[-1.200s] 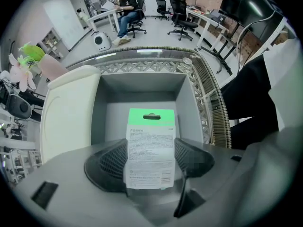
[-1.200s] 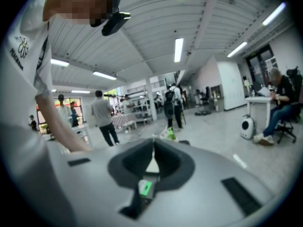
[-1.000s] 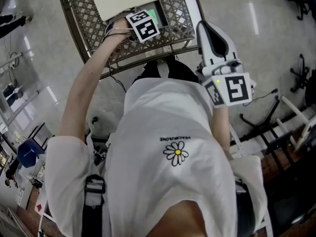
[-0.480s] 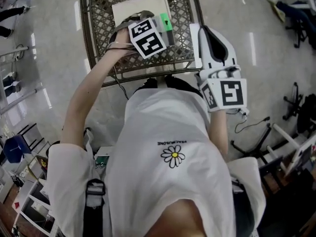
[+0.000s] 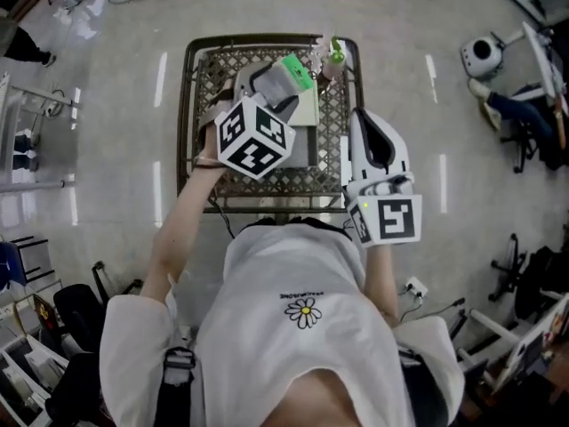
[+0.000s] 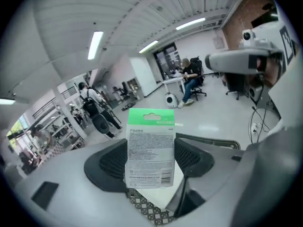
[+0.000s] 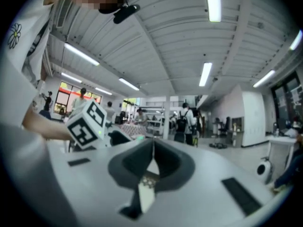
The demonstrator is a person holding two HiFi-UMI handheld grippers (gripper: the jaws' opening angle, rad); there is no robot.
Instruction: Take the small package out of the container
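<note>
The small package (image 6: pixel 150 150), white with a green top strip, stands upright between the jaws of my left gripper (image 6: pixel 149 162), which is shut on it. In the head view the package (image 5: pixel 286 76) is held up above the wire mesh cart basket (image 5: pixel 197 105), with my left gripper (image 5: pixel 277 85) raised over it. A flat white box (image 5: pixel 307 112) still lies in the basket. My right gripper (image 5: pixel 372 136) hangs beside the cart's right rim, its jaws pressed together with nothing between them. In the right gripper view, the right gripper (image 7: pixel 152 162) points out across the room.
A small green-capped bottle (image 5: pixel 333 56) sits at the basket's far right corner. The floor around is shiny grey. Chairs and stands (image 5: pixel 533 283) crowd the right side, shelves and bins (image 5: pixel 27 265) the left. People (image 6: pixel 94 110) stand farther off in the room.
My left gripper has lifted out of the basket with the small package in its jaws. The head view has pulled back, showing the whole cart. My right gripper stayed beside the cart's right rim.
</note>
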